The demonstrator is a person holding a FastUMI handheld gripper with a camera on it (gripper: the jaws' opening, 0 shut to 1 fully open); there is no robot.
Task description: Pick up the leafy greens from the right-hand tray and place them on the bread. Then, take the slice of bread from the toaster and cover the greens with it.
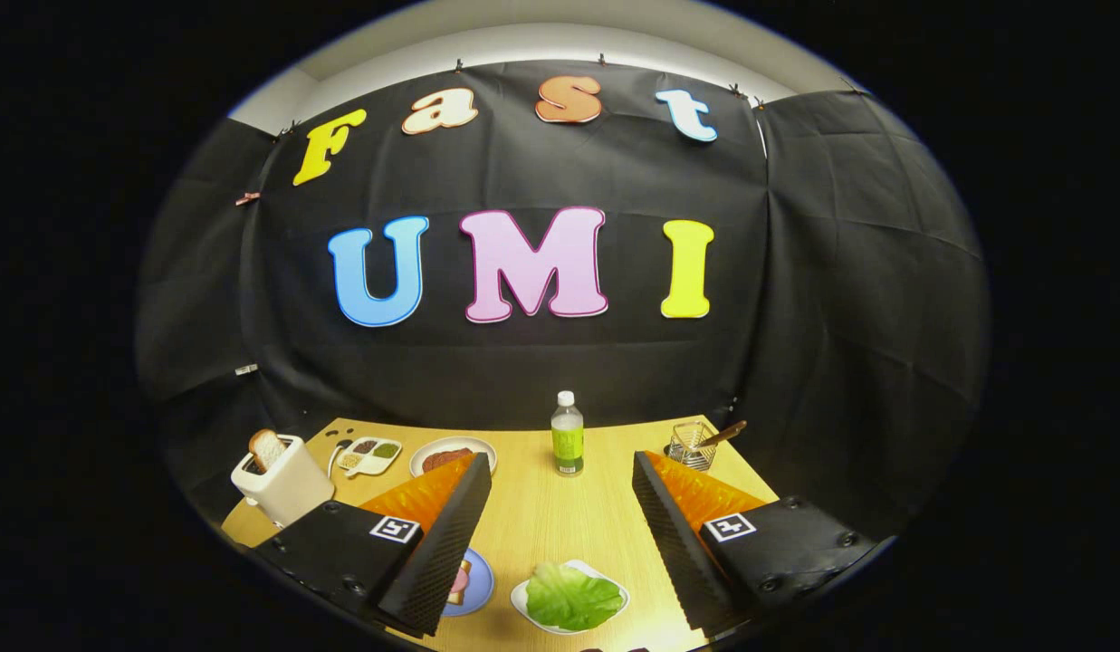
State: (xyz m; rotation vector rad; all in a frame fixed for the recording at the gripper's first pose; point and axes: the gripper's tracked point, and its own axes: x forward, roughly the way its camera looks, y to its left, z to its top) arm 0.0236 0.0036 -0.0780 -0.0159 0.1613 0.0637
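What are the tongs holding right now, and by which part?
Nothing. The tongs are open, fingers wide apart above the table; the leafy greens lie untouched on their tray between them.

Gripper [561, 507] with ridged wedge jaws, screwed housings, square black-and-white marker tags on each

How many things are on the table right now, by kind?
Gripper open above the table.
Toaster with bread slice: 1
Plates: 3 (greens plate, blue plate, meat plate)
Divided tray: 1
Bottle: 1
Wire basket: 1
Total: 7
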